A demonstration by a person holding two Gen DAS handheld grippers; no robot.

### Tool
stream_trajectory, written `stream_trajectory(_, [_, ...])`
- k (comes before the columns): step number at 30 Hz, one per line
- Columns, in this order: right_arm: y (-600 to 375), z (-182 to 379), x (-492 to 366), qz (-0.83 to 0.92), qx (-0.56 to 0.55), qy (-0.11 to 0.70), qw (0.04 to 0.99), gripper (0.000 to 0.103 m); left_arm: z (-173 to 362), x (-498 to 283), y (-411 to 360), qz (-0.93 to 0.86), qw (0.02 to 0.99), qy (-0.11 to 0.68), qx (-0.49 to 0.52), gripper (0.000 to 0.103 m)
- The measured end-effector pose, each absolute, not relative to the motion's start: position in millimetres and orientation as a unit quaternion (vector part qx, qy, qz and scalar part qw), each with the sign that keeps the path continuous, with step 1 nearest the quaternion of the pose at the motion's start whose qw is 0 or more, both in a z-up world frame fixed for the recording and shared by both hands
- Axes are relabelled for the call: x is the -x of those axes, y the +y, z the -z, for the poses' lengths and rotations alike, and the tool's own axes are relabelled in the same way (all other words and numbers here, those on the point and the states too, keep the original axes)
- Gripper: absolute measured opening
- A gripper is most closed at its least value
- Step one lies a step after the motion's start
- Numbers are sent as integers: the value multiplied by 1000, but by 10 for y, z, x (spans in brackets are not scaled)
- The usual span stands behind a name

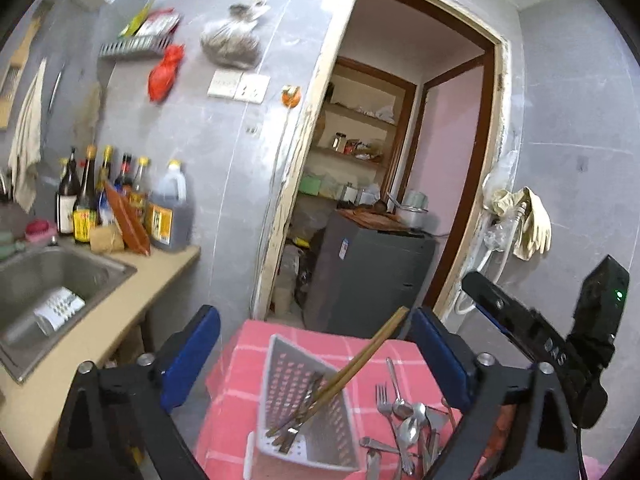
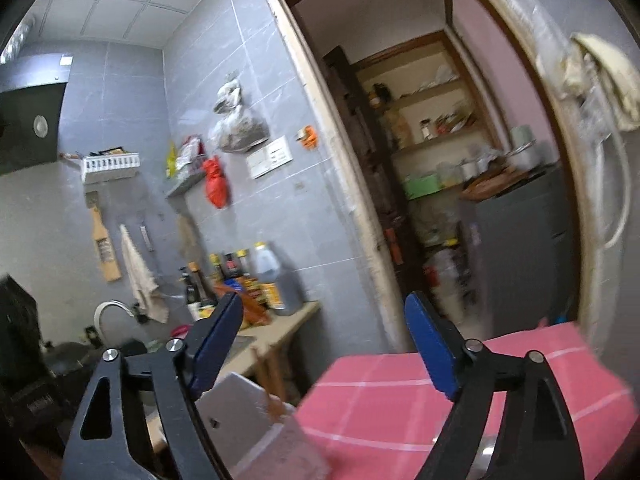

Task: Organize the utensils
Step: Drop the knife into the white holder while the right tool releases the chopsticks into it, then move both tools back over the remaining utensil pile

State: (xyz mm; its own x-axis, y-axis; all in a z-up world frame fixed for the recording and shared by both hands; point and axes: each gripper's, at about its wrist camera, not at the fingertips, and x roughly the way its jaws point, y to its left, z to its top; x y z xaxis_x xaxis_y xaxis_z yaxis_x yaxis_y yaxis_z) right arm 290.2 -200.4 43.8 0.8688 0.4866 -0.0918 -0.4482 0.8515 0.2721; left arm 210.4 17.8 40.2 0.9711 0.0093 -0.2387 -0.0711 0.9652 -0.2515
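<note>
In the left wrist view a white perforated utensil holder [image 1: 304,408] lies on its side on a pink checked tablecloth [image 1: 248,392]. Brown chopsticks [image 1: 352,368] and some cutlery stick out of it. A pile of steel forks and spoons [image 1: 408,424] lies to its right. My left gripper [image 1: 316,356] is open and empty above the holder. The right gripper's body [image 1: 540,336] shows at the right. In the right wrist view my right gripper [image 2: 324,344] is open and empty above the cloth [image 2: 400,408]; a blurred grey edge of the holder [image 2: 256,420] shows below.
A steel sink [image 1: 48,288] and a counter with sauce bottles [image 1: 120,208] stand at the left. A doorway behind the table leads to shelves and a grey appliance [image 1: 368,272]. Bags hang on the tiled wall [image 1: 232,40].
</note>
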Motion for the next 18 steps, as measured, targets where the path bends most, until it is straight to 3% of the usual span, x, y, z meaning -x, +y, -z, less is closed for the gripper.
stream_trajectory(2, [-2155,-449,-2808,-221,-113,71,966,92,-444,-2109,49,-24,986,115,119,102])
stream_trajectory(7, [-2529,-471,-2581,-165,-82,53,981,100,-447,-2105,-324,-23,990,106,94,102])
stream_trajectory(18, [-3304,-477,-2276,-101,-36,58,993,101,-281,-2059,-1176,10,995,88,41,102])
